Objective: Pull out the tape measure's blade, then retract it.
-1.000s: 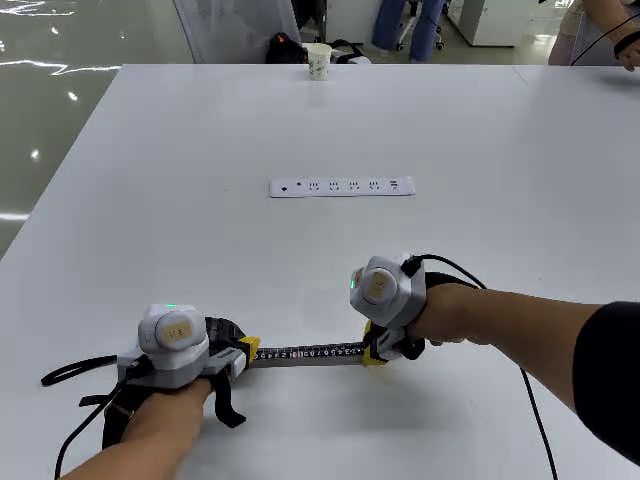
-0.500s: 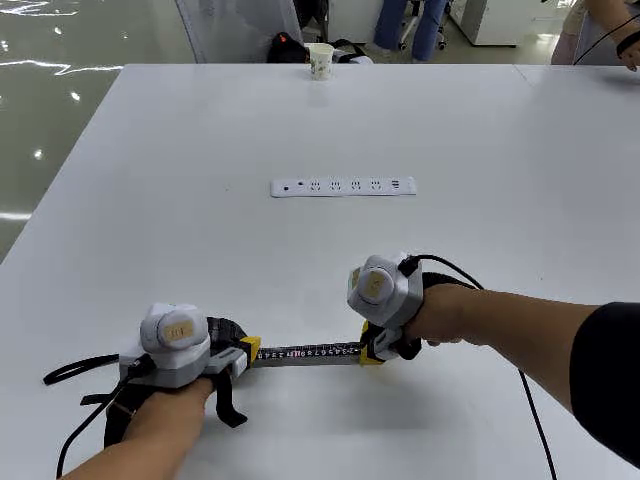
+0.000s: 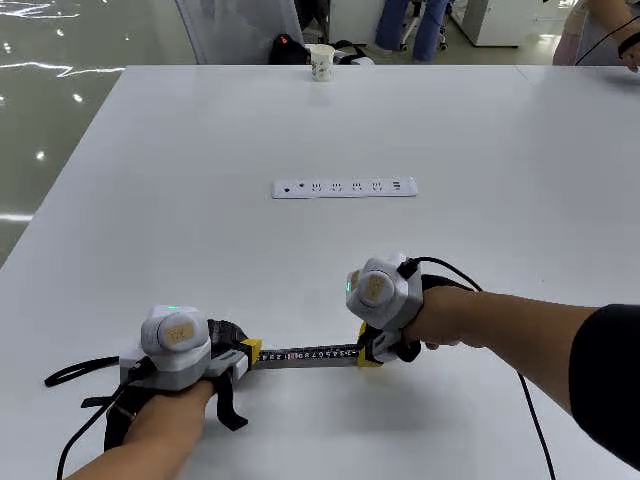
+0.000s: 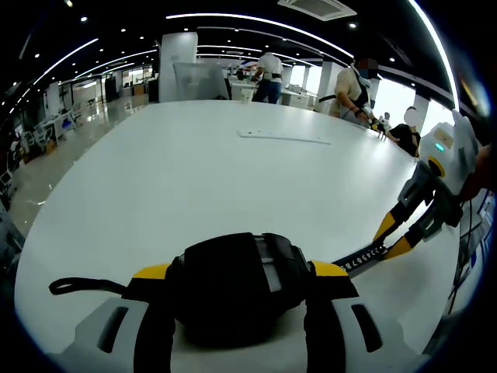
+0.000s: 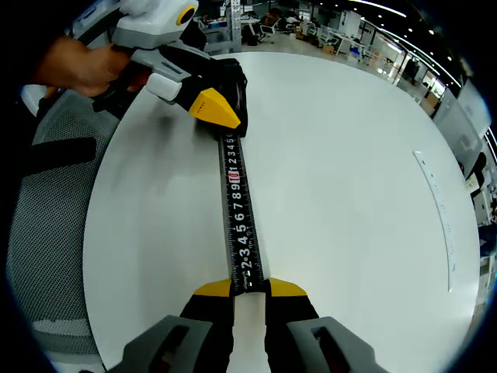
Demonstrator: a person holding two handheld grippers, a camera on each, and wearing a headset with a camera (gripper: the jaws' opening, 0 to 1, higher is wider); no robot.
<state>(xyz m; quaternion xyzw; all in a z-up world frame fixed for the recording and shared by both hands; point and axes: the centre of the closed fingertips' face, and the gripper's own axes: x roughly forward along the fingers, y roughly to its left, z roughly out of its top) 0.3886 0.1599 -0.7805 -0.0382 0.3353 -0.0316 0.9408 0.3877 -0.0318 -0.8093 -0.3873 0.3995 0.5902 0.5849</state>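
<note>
A black tape measure case (image 3: 228,334) lies on the white table (image 3: 300,130) near the front edge, and my left gripper (image 3: 245,352) is shut on it. In the left gripper view the case (image 4: 237,284) sits between the yellow-tipped jaws of the left gripper (image 4: 241,270). The dark numbered blade (image 3: 305,354) runs flat from the case to my right gripper (image 3: 368,352), which is shut on the blade's end. In the right gripper view, the blade (image 5: 239,217) stretches from the right gripper (image 5: 248,287) up to the case (image 5: 225,78).
A white power strip (image 3: 344,187) lies mid-table. A paper cup (image 3: 321,61) stands at the far edge. A black strap (image 3: 222,400) trails from the case toward the near edge. A cable (image 3: 530,400) hangs from the right gripper. People stand beyond the table.
My right gripper has drifted slightly left toward the case, so the exposed blade is a little shorter. The left gripper and case have stayed put.
</note>
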